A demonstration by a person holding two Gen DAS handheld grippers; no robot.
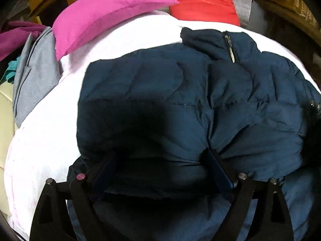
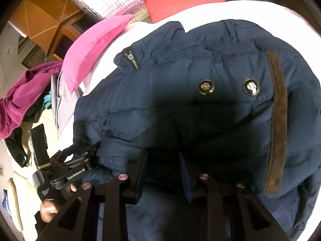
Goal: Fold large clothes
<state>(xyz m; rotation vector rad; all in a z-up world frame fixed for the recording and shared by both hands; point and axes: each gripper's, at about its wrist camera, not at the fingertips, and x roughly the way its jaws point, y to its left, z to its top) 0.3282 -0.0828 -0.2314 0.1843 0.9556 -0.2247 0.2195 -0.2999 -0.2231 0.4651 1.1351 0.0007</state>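
Navy jacket (image 1: pixel 180 100) lies on the bed (image 1: pixel 50 130); left tool (image 1: pixel 160 160) spread wide at 6 o'clock, right tool (image 2: pixel 163 156) pinching a fold to lift.

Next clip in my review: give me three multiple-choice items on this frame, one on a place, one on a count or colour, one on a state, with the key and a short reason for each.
1. Where does the navy puffer jacket lie?
A. on the white bed sheet
B. on a wooden floor
C. inside a basket

2. How many metal snap buttons show beside the jacket's brown trim strip in the right wrist view?
A. none
B. two
C. five

3. How do the left gripper's jaws stand?
A. closed tight with nothing between them
C. clamped on the pink pillow
B. spread wide over a fold of the jacket

Key: 1 A, the sheet shows all around the jacket. 2 B, two round buttons sit left of the strip. 3 B, the fingers stand far apart with navy fabric between them; the pink pillow lies far off.
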